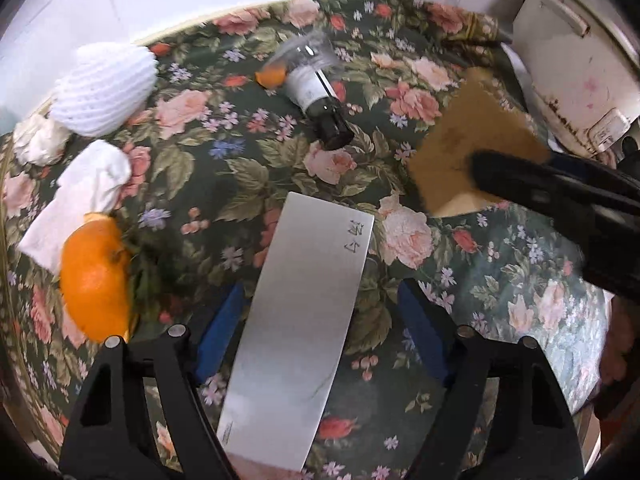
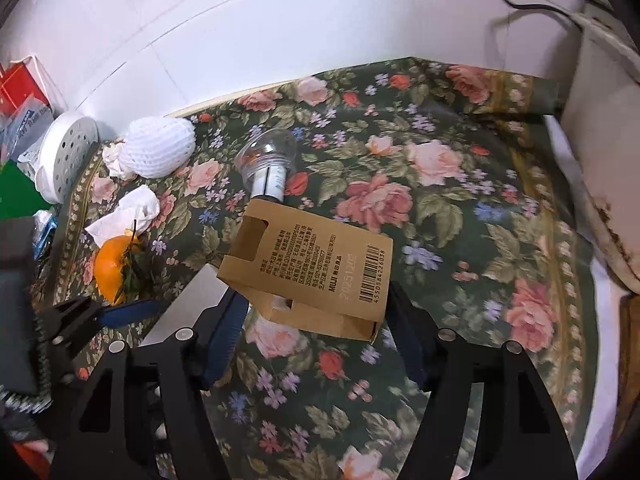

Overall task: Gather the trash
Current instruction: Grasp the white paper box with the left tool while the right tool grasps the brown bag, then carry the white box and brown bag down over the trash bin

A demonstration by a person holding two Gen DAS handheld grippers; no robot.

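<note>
On the floral tablecloth lie an orange peel, a crumpled white tissue, a white foam fruit net, and a tipped clear bottle with a black cap. My left gripper is open, its jaws on either side of a steel cleaver blade without touching it. My right gripper is shut on a brown cardboard box and holds it above the cloth. The box also shows in the left wrist view. The peel, tissue, net and bottle show in the right wrist view.
A white wall runs behind the table. A white perforated round appliance and packets stand at the far left. A worn white appliance with a cord stands at the right edge. The left gripper's blue finger shows by the cleaver.
</note>
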